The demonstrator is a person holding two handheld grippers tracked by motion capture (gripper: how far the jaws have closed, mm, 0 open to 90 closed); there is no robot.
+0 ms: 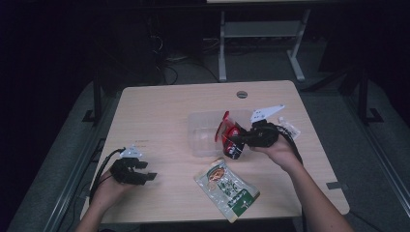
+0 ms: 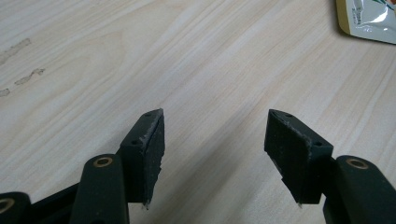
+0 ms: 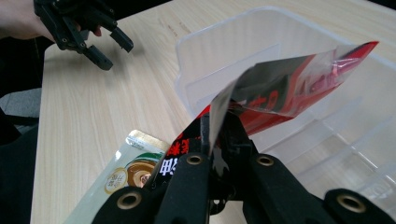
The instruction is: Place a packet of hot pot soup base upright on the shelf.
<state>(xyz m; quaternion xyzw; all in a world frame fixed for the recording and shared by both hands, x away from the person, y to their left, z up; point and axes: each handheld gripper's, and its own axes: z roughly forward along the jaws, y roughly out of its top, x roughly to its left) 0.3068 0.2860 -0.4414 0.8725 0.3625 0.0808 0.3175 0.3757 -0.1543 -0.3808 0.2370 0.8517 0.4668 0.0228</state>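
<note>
My right gripper (image 1: 236, 139) is shut on a red and black snack packet (image 1: 231, 137) and holds it over the near edge of a clear plastic bin (image 1: 203, 126). In the right gripper view the red and black packet (image 3: 289, 91) sticks up from between the jaws, bent over the clear bin (image 3: 299, 56). A green and white snack pouch (image 1: 227, 188) lies flat on the table in front of the bin. At the table's near left my left gripper (image 1: 145, 170) rests low with its jaws apart. The left gripper view has my left gripper (image 2: 215, 140) open over bare wood.
A small white sachet (image 1: 290, 128) lies on the table just right of my right hand. The wooden table (image 1: 159, 111) has a round grommet hole (image 1: 241, 94) near its far edge. A corner of the green pouch (image 2: 369, 18) is at the left gripper view's top right.
</note>
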